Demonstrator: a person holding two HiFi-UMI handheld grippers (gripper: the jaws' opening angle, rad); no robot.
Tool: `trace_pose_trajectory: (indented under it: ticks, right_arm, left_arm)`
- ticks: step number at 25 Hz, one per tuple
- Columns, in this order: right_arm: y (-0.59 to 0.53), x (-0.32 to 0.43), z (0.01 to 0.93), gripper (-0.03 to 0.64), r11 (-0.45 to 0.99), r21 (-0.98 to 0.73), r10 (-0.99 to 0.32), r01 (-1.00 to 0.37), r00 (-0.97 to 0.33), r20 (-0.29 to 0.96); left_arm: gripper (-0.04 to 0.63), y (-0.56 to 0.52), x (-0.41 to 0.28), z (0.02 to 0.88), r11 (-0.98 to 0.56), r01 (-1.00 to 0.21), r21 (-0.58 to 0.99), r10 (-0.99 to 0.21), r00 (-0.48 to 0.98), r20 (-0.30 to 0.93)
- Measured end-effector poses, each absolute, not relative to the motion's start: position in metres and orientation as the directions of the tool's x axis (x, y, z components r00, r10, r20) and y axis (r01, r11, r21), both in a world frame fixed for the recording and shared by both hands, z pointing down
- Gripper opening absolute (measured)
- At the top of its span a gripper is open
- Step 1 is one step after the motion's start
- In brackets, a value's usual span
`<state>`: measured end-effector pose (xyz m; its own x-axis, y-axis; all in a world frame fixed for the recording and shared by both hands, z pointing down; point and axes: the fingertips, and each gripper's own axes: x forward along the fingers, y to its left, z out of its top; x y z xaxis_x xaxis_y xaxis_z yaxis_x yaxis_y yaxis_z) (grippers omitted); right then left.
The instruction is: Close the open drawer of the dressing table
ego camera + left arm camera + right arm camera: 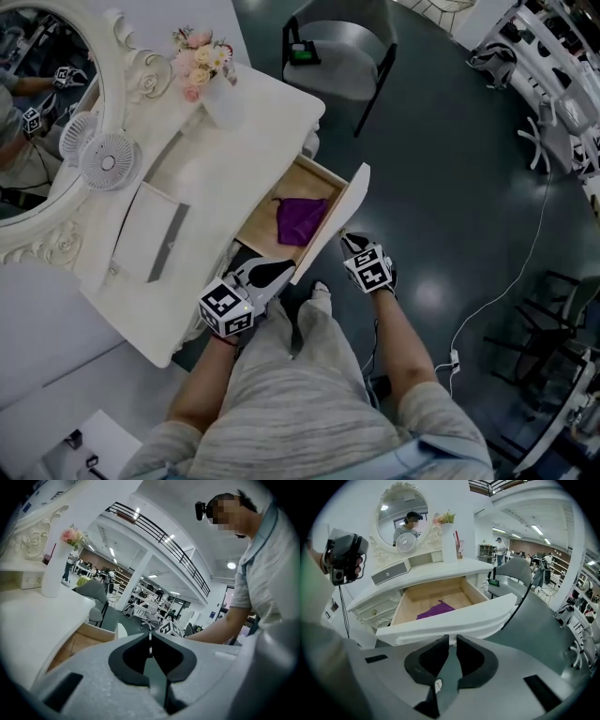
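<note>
The white dressing table (pixel 239 141) has its drawer (pixel 265 223) pulled out, with a purple cloth (pixel 302 220) lying on the wooden bottom. The drawer's white front panel (pixel 337 217) faces me. My left gripper (pixel 281 273) is shut and empty, at the near left end of that panel. My right gripper (pixel 349 241) is shut with nothing in it, just in front of the panel's right part. In the right gripper view the panel (pixel 454 618) fills the space right past the jaws (pixel 452 640), and the cloth (pixel 436 610) shows behind it. The left gripper view has the shut jaws (pixel 150 638) beside the drawer's side (pixel 79 641).
A flower vase (pixel 211 80), a small fan (pixel 111 161) and an oval mirror (pixel 37 122) stand on the table top. A grey chair (pixel 342 52) sits beyond the table's far end. A white cable (pixel 506 281) runs over the dark floor at the right. The person's legs are below the drawer.
</note>
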<state>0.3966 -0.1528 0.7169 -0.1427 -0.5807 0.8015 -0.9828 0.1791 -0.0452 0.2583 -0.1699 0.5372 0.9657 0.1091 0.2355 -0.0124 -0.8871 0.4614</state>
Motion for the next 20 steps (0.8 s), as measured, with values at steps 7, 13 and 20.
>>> trace_pose_trajectory:
  ticks: [7,13,20]
  right_arm:
    - [-0.158,0.398,0.741,0.066,0.236,-0.070,-0.509,-0.969,-0.185,0.841]
    - [-0.158,0.404,0.754,0.087,0.305,-0.060,-0.466,-0.950,-0.204,0.861]
    - [-0.164,0.405,0.766,0.087,0.348,-0.038,-0.430,-0.937,-0.195,0.881]
  left_arm:
    - [0.028,-0.173,0.265,0.542,-0.884,-0.058,0.464,0.067,0.966,0.248]
    - [0.028,-0.174,0.266,0.542,-0.878,-0.101,0.468,0.026,0.966,0.256]
    - [0.028,-0.175,0.266,0.546,-0.871,-0.132,0.473,-0.004,0.965,0.261]
